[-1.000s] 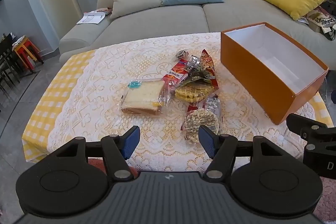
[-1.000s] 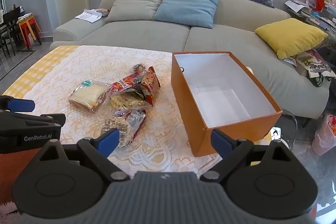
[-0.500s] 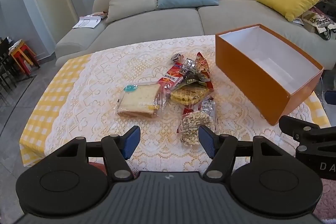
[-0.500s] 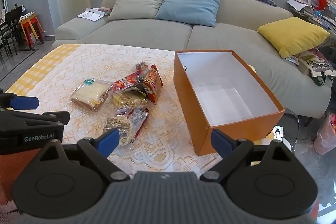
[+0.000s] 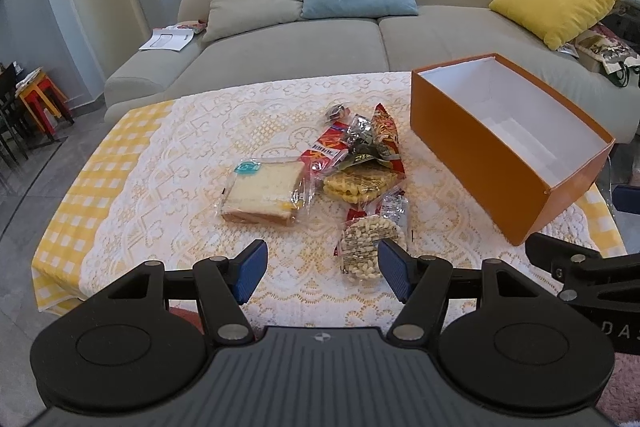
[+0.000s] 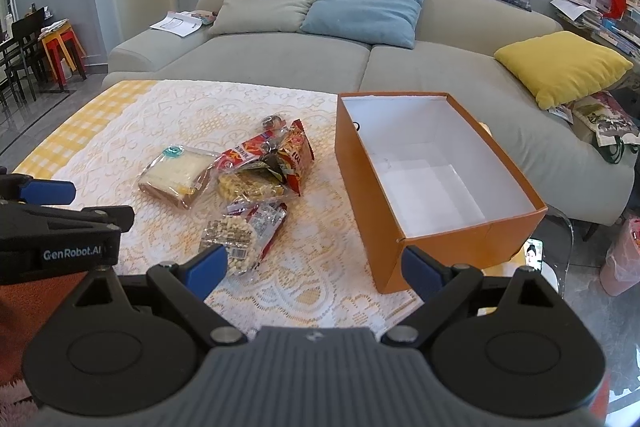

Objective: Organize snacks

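Note:
A heap of wrapped snacks lies mid-table: a bagged sandwich [image 5: 266,189] [image 6: 176,181], a waffle pack [image 5: 358,185] [image 6: 250,187], red crinkly packets [image 5: 380,131] [image 6: 294,155] and a puffed rice cake pack [image 5: 366,247] [image 6: 234,239] nearest me. An empty orange box [image 5: 480,163] [image 6: 374,195] with a white inside stands to their right. My left gripper [image 5: 319,269] hovers open over the near table edge, short of the rice cake. My right gripper [image 6: 312,267] is open too, low between the rice cake and the box corner.
A lace cloth over yellow check covers the table [image 5: 152,163] [image 6: 132,115]. Behind it stands a grey sofa [image 5: 288,47] with grey, blue and yellow cushions [image 5: 554,5]. Stools and chairs [image 6: 44,51] are far left, clutter far right. A phone [image 6: 534,253] shows beside the box.
Both grippers have drawn slightly back and down, so the table sits lower and farther in view. The snacks and box have not moved. Both stay open.

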Motion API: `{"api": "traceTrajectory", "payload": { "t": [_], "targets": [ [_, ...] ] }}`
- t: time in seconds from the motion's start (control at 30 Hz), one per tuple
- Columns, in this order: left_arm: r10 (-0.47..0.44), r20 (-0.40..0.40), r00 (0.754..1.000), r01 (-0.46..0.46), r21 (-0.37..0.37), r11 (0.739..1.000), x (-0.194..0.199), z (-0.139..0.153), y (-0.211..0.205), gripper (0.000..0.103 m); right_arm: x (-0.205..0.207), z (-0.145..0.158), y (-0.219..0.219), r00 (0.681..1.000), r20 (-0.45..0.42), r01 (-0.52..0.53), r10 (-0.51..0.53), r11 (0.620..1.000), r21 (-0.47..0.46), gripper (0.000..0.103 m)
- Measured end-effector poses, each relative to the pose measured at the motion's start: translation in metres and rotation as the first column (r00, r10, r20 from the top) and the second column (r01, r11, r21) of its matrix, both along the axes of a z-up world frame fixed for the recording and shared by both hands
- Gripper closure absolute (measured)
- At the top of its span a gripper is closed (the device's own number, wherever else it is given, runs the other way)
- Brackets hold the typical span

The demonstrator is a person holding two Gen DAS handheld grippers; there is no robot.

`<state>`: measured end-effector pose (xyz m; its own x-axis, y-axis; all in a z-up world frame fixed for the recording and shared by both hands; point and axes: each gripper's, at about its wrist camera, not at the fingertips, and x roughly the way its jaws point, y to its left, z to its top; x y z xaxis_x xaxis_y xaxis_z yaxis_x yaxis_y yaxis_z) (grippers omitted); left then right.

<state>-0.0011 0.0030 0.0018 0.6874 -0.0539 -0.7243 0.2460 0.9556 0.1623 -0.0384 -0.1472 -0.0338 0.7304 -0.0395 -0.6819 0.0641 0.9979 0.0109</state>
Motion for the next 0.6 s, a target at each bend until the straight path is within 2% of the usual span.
{"api": "traceTrajectory", "payload": {
  "t": [0.6],
  "targets": [
    [0.001,0.003,1.000,-0.001,-0.020,1.000,0.0010,0.0019,0.0022,0.028,0.0009,0.0025,-0.0017,1.000,-0.005,-0.005,0.005,1.000,0.001,0.011]
  ]
}}
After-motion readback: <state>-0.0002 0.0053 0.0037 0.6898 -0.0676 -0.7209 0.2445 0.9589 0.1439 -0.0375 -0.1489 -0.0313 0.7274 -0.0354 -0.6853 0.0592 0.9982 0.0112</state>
